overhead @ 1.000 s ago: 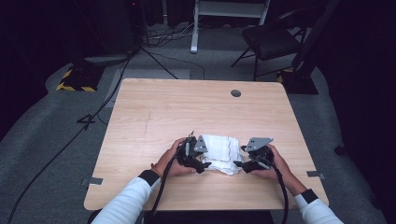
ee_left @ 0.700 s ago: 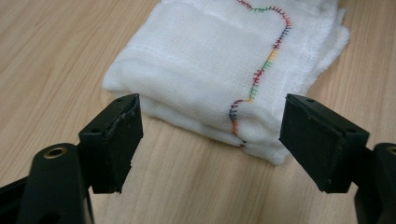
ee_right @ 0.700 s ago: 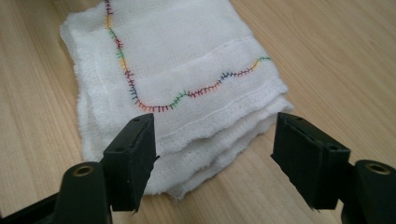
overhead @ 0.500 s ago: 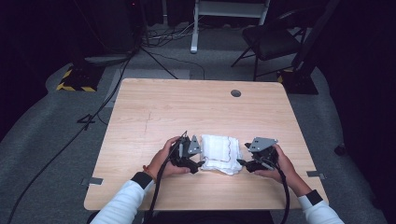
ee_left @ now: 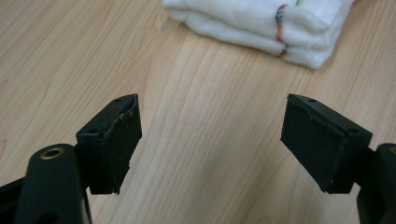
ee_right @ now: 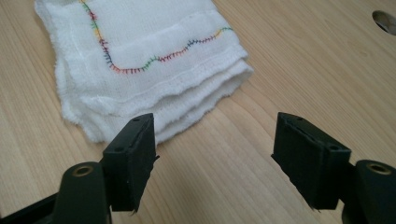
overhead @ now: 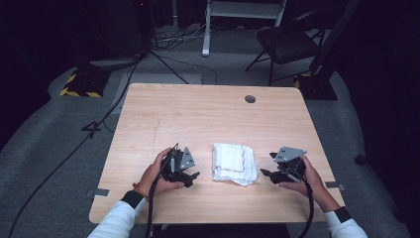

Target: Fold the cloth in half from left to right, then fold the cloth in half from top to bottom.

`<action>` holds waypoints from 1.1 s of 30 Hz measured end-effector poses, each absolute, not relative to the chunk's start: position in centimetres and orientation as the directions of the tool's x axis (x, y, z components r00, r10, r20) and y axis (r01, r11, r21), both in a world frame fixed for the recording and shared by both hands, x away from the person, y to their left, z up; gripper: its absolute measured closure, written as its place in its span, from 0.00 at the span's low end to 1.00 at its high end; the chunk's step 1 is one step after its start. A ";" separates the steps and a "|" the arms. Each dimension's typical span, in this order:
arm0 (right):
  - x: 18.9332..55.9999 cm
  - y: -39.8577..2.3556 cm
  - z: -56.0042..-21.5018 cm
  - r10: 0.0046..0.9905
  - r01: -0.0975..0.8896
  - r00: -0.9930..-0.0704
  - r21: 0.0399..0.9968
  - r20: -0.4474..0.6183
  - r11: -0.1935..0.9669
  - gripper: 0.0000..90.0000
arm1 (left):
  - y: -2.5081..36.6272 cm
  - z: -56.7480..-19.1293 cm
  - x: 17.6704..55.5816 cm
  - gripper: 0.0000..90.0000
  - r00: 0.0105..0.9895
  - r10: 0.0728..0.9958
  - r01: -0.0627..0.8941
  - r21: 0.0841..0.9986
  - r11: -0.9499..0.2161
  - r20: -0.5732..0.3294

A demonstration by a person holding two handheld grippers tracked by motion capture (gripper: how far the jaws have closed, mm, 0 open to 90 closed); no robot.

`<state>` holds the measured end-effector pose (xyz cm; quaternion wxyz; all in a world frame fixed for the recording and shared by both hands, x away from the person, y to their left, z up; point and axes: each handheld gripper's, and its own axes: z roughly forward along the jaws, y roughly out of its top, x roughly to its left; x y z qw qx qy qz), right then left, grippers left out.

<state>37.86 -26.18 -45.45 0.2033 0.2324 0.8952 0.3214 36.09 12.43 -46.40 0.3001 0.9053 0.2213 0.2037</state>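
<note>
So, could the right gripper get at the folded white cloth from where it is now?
Probably yes. The right gripper sits just beside the folded white cloth, its jaws open and pointing at the cloth's edge, with bare table between them and nothing in the way.

Left claw (overhead: 194, 174) and right claw (overhead: 264, 173) drawn off cloth (overhead: 234, 162)

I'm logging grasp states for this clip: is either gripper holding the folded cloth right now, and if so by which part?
Nothing is held. The left gripper and right gripper are open on either side of the folded white cloth, apart from it.
</note>
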 end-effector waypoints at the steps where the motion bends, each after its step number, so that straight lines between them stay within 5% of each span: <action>1: 37.8 -26.4 -45.5 0.550 0.288 -0.807 0.671 -0.215 0.683 0.34 | 12.7 -46.4 36.0 0.23 0.818 0.525 0.280 0.632 -0.722 0.237; 33: 35.3 -36.3 -47.6 0.748 0.477 -0.651 0.699 -0.128 0.534 0.33 | 22.0 -48.8 33.0 0.22 0.713 0.681 0.448 0.636 -0.628 0.171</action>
